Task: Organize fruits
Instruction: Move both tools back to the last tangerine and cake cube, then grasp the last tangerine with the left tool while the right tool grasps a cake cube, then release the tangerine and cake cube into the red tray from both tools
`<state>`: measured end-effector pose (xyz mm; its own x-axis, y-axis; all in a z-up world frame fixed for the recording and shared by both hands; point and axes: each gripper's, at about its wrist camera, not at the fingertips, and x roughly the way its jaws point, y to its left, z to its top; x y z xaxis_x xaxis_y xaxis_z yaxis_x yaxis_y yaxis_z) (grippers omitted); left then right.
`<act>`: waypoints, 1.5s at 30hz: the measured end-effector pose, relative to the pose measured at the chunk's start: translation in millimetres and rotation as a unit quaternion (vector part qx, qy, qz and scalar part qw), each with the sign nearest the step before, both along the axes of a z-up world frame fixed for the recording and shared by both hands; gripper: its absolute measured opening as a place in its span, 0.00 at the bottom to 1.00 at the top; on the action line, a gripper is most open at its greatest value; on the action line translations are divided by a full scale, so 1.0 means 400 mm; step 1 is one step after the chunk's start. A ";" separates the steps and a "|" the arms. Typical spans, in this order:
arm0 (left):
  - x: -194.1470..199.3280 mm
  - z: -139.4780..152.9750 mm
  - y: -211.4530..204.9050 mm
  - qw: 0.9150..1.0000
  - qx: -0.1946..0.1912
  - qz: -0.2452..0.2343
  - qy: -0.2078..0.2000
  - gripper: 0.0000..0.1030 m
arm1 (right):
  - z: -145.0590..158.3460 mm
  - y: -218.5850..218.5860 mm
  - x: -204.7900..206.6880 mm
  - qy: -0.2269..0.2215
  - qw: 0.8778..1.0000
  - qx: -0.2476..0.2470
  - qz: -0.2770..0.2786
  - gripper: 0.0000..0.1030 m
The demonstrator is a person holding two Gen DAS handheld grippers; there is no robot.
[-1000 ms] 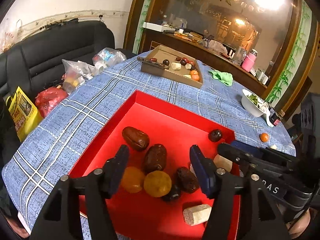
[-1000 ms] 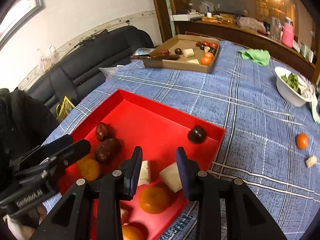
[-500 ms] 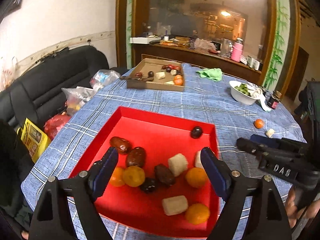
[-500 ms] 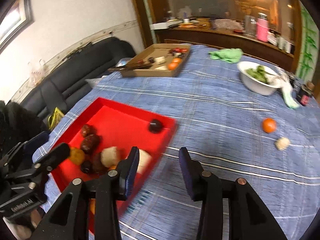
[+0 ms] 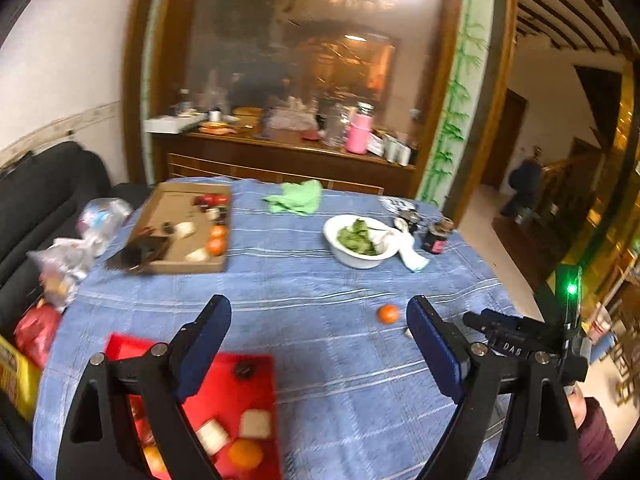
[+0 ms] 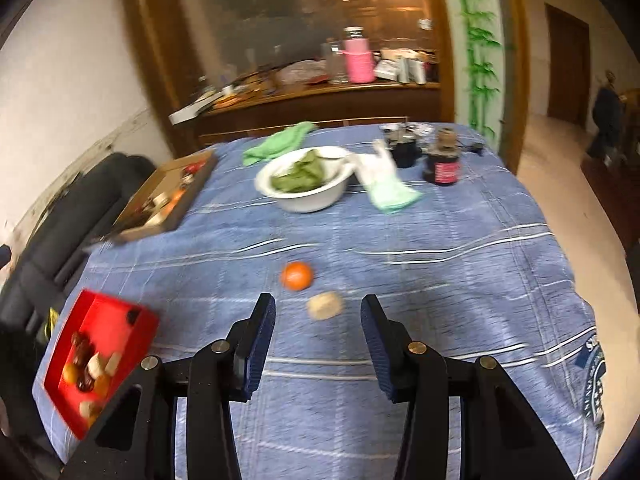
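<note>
blue checked cloth covered the desk [image 6: 460,280], with a dark sofa at its left edge. at the left sat the red tray [image 6: 60,380], already stocked with dark dates, pale chunks and small oranges, so most of the sorting looked done. behind it lay a cardboard tray [image 6: 132,232] with more fruit. in the middle, a loose tangerine [image 6: 297,275], round and bright orange, and a pale rough chunk [image 6: 325,305] just beside it waited on the bare cloth. the right gripper [image 6: 318,322] hovered near them, jaws partly apart and empty. the left gripper [image 5: 318,344] was opening wide, nothing between its jaws.
</note>
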<state>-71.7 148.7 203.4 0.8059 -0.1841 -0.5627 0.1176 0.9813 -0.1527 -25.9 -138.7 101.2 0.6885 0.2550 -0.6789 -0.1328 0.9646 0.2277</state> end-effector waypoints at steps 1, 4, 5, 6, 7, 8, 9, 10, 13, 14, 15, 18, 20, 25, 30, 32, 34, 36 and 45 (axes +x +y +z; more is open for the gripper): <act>0.033 -0.014 -0.019 1.000 -0.005 -0.008 0.010 0.86 | -0.011 -0.010 0.012 0.005 1.000 0.004 -0.003 0.47; 0.111 -0.074 -0.053 0.998 -0.032 -0.022 0.048 0.86 | -0.071 -0.005 0.055 0.029 1.000 0.011 0.000 0.47; 0.145 -0.106 -0.067 0.996 -0.051 -0.030 0.068 0.86 | -0.097 0.006 0.068 0.038 0.999 0.009 0.002 0.47; 0.169 -0.130 -0.074 0.994 -0.063 -0.033 0.082 0.86 | -0.122 0.019 0.085 0.047 0.999 0.005 0.003 0.47; 0.194 -0.152 -0.083 0.992 -0.072 -0.034 0.094 0.86 | -0.147 0.034 0.102 0.054 0.999 0.000 0.005 0.47; 0.219 -0.179 -0.094 0.991 -0.078 -0.032 0.106 0.86 | -0.170 0.050 0.121 0.060 0.998 -0.005 0.006 0.47; 0.238 -0.202 -0.102 0.989 -0.082 -0.031 0.116 0.86 | -0.185 0.058 0.134 0.062 0.998 -0.009 0.008 0.47; 0.257 -0.225 -0.110 0.988 -0.087 -0.029 0.125 0.86 | -0.196 0.063 0.143 0.064 0.998 -0.013 0.008 0.47; 0.325 -0.302 -0.134 0.982 -0.102 -0.025 0.160 0.86 | -0.229 0.083 0.179 0.070 0.997 -0.016 0.013 0.47; 0.336 -0.318 -0.138 0.980 -0.105 -0.025 0.166 0.86 | -0.234 0.086 0.184 0.066 0.998 -0.017 0.015 0.46; 0.355 -0.340 -0.148 0.978 -0.106 -0.025 0.176 0.86 | -0.236 0.088 0.184 0.060 0.998 -0.020 0.017 0.39; 0.398 -0.389 -0.184 0.975 -0.101 -0.032 0.193 0.86 | -0.235 0.083 0.178 0.059 0.998 -0.010 0.021 0.34; 0.421 -0.416 -0.215 0.974 -0.095 -0.041 0.201 0.86 | -0.228 0.062 0.170 0.067 0.997 0.015 0.021 0.34; 0.448 -0.454 -0.306 0.975 -0.049 -0.089 0.196 0.85 | -0.205 -0.017 0.149 0.062 0.997 0.030 -0.024 0.35; 0.473 -0.478 -0.360 0.976 0.002 -0.108 0.187 0.70 | -0.195 -0.045 0.154 0.058 0.997 0.027 -0.047 0.35; 0.468 -0.485 -0.374 0.978 0.033 -0.109 0.177 0.54 | -0.187 -0.039 0.153 0.048 0.998 0.019 -0.046 0.35; 0.460 -0.485 -0.380 0.978 0.052 -0.111 0.171 0.32 | -0.185 -0.036 0.149 0.044 0.998 0.010 -0.049 0.35; 0.456 -0.481 -0.368 0.978 0.040 -0.109 0.175 0.29 | -0.189 -0.035 0.150 0.047 0.998 0.013 -0.049 0.35; 0.323 -0.363 -0.192 0.989 -0.021 -0.050 0.136 0.29 | -0.180 -0.018 0.142 0.031 0.999 0.023 -0.032 0.35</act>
